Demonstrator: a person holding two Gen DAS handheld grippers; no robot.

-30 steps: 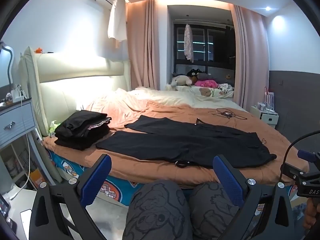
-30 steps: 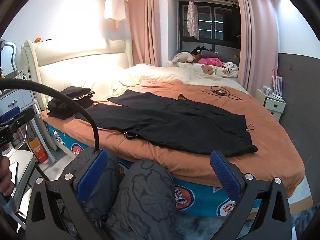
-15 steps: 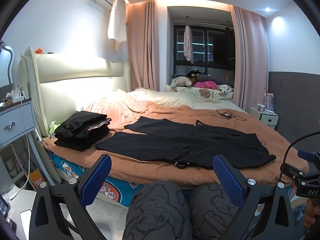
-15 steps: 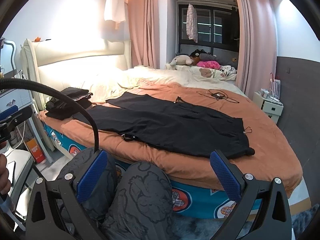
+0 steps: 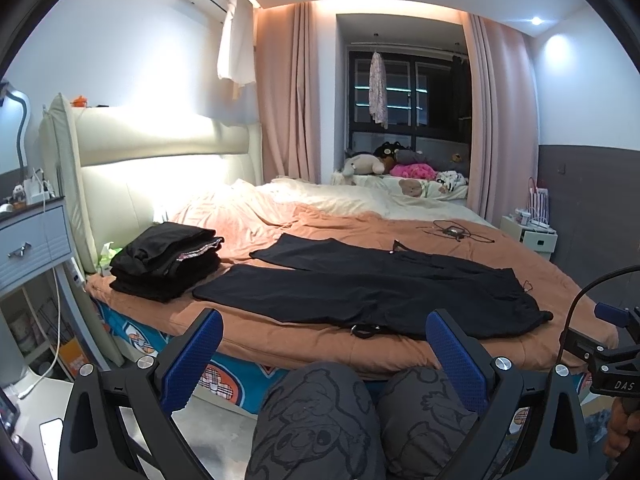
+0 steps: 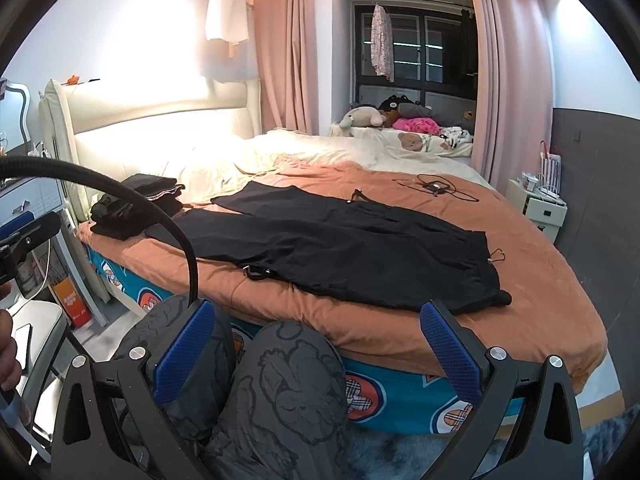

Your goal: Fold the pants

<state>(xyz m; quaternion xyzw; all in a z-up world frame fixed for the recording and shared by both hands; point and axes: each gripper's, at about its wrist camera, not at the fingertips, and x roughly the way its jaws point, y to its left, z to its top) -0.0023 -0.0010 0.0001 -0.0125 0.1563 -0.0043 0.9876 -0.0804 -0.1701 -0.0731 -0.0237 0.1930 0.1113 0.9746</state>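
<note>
Black pants (image 5: 372, 292) lie spread flat on the orange bedspread (image 5: 480, 248), unfolded, their long axis running along the near edge of the bed: leg hems toward the headboard (image 5: 160, 148), waistband toward the foot. The two legs fork apart toward the headboard, the nearer one ending just beside a stack of dark folded clothes (image 5: 164, 264) at that end. A small dark loop or strap (image 5: 362, 331) lies at the pants' near edge, closest to the person.

Both tools are held back from the bed, above the person's patterned knees (image 5: 320, 412). The left gripper (image 5: 324, 344) has its blue pads spread wide and grasps nothing; the right gripper (image 6: 316, 336) is likewise released and empty. Neither touches the fabric.

Seen from the left gripper, the pants lie straight ahead and stretch well to both sides. From the right gripper the waistband corner (image 6: 496, 296) sits just past its right-hand pad, so the right hand looks nearer the waist end and the left nearer the hems. Folding has not yet begun, and a first reach forward across the bed's near edge seems the likely opening.
</note>
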